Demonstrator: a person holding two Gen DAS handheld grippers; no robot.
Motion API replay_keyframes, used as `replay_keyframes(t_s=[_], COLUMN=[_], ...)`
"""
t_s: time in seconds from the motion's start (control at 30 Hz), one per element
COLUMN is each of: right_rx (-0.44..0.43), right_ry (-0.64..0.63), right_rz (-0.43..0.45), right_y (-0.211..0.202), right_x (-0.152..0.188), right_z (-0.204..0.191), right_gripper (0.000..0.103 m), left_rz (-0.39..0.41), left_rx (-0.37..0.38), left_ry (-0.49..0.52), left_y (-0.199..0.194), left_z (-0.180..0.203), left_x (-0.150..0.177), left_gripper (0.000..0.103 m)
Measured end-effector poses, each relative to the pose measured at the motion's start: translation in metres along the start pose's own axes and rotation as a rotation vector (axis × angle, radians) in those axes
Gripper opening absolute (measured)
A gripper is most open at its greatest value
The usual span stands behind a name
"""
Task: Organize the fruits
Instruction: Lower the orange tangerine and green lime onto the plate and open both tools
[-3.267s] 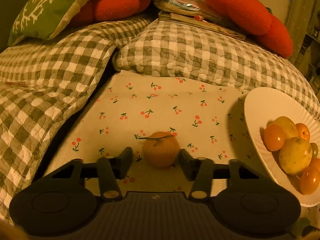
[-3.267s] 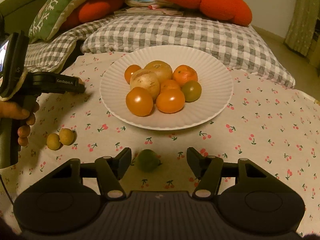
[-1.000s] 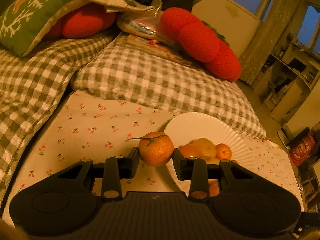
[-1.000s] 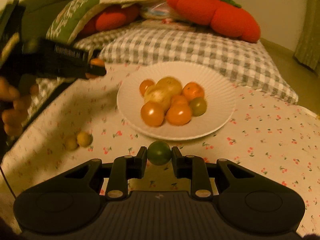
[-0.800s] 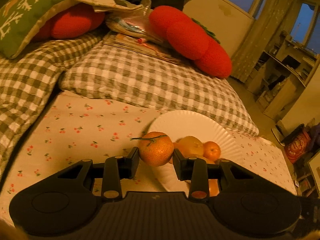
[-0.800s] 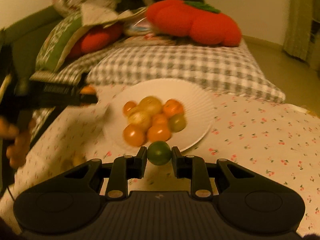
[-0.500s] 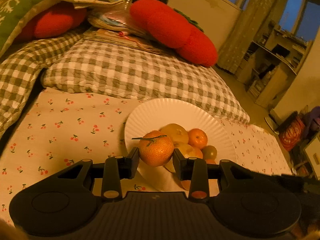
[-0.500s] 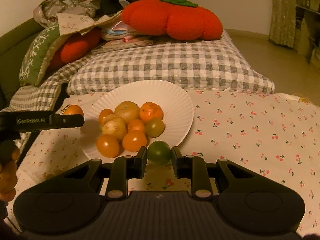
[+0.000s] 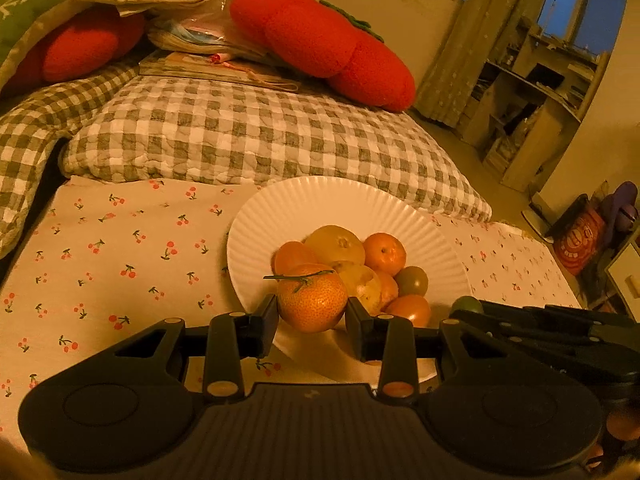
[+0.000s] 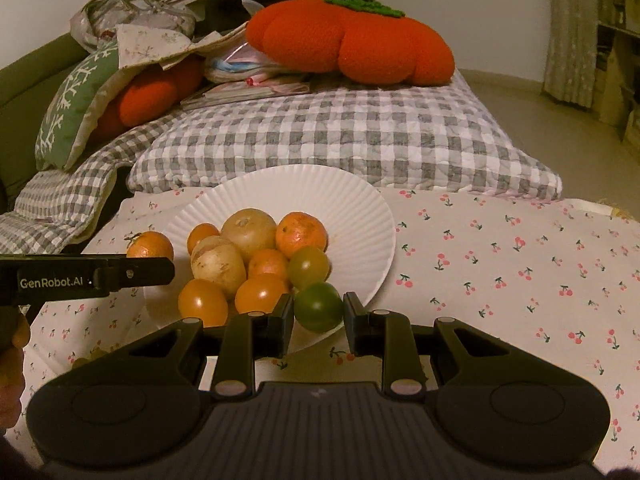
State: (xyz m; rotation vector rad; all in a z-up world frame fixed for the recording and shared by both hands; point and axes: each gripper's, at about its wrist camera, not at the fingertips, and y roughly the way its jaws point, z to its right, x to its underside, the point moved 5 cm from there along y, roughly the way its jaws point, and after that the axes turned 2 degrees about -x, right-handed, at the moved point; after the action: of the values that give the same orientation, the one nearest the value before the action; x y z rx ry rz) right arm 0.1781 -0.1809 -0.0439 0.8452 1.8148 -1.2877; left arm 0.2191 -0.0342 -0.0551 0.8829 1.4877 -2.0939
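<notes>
Both fruits were mid-carry to the plate. The left gripper (image 9: pixel 311 316) was clamped on a stemmed mandarin (image 9: pixel 312 298) at lower centre of its view, poised over the near rim of the white fluted plate (image 9: pixel 280 216); its twig lay roughly level, pointing toward the frame's left, the fruit itself near round with no clear long axis. The right gripper (image 10: pixel 318 312) pinched a green tomato (image 10: pixel 319 307) at lower centre, over the plate's (image 10: pixel 360 208) near edge beside the heaped fruit pile (image 10: pixel 256 264). Next, I judged, each needed lowering into a free gap before letting go, lest the pile roll.
</notes>
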Motion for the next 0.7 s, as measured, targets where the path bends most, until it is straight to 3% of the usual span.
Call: replay_keyframes(t_s=[0.4,0.7], right_rx=[-0.026,-0.034], right_ry=[0.080,0.075], right_rz=[0.034,0.036], right_y=[-0.011,-0.017], right_x=[-0.007,-0.011], right_z=[0.005,-0.003], right_gripper=[0.031,0.043], left_rz=[0.012,-0.003], left_rx=[0.034,-0.013], left_ry=[-0.063,-0.074], left_y=[-0.009,-0.021], left_z=[-0.008,-0.010], left_x=[-0.004,0.001], left_gripper=[0.029,0.032])
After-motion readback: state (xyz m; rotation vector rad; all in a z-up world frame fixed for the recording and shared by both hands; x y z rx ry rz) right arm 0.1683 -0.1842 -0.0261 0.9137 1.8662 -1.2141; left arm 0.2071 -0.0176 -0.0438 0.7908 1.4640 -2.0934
